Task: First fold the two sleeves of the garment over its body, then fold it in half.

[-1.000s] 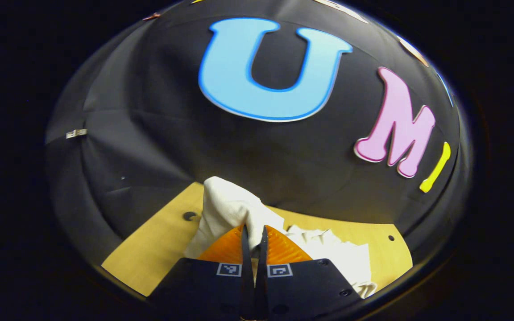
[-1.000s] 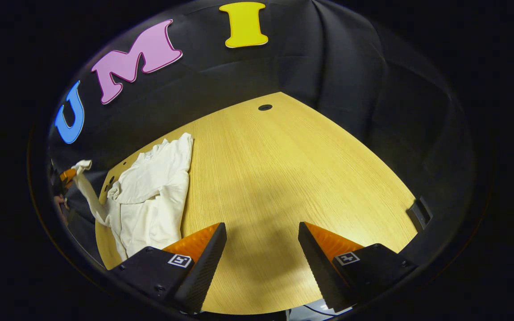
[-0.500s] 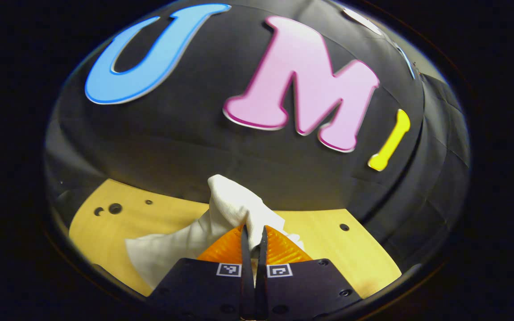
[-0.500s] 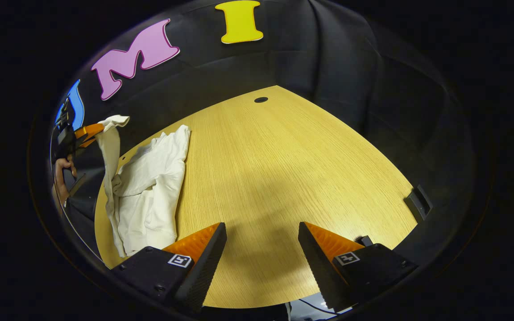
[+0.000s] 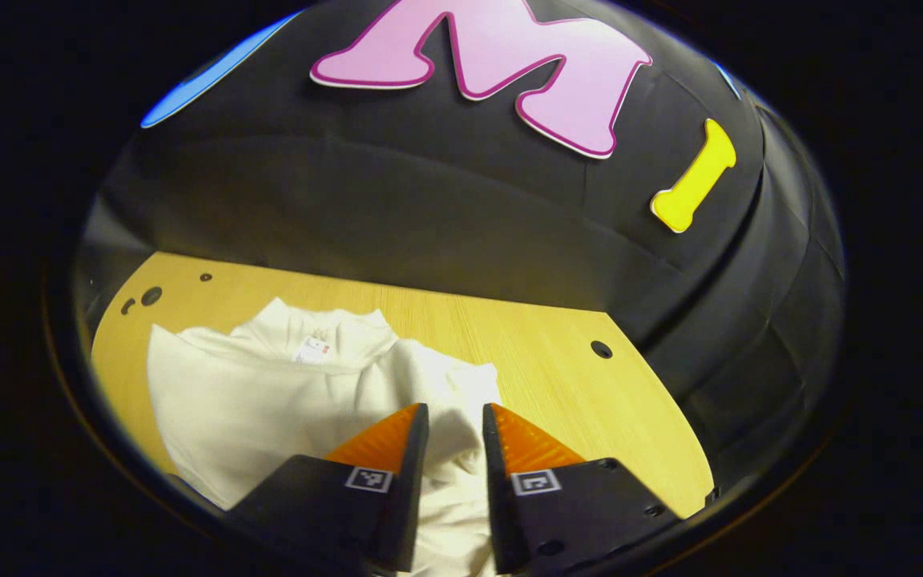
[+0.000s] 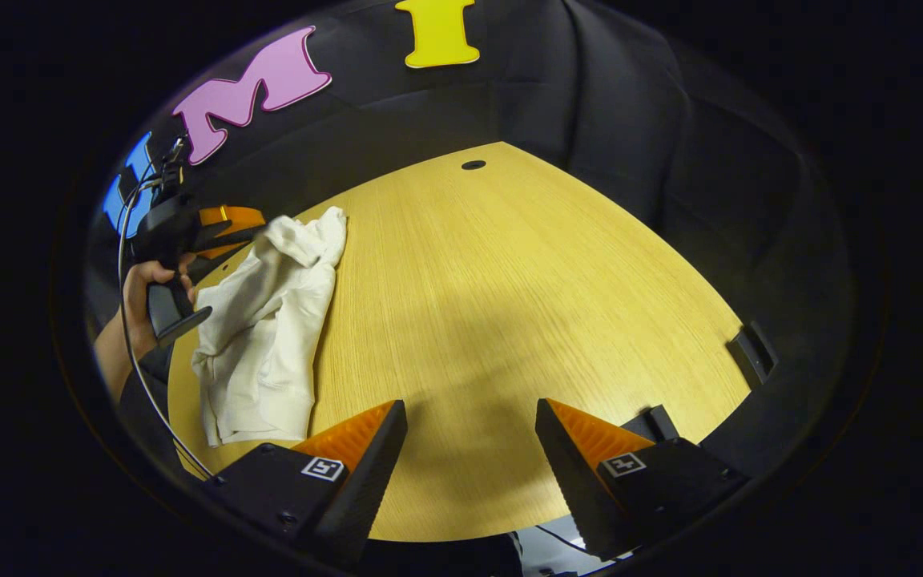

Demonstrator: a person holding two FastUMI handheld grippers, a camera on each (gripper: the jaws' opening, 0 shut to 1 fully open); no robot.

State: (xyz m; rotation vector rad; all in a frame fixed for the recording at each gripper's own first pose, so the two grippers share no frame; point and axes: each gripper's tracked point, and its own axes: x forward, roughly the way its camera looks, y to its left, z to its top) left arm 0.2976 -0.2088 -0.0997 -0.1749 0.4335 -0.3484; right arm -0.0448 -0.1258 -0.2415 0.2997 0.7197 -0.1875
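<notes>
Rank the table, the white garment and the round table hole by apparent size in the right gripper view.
1. Table, by far the largest.
2. White garment, bunched along the table's left edge.
3. Round hole, tiny, though it sits farthest from the camera, which shrinks it.

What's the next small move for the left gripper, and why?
Probably lift the left gripper up and clear of the garment. Its jaws stand apart with the sleeve lying loose on the garment's body, so this fold looks placed. The right gripper hangs open over bare table.
</notes>
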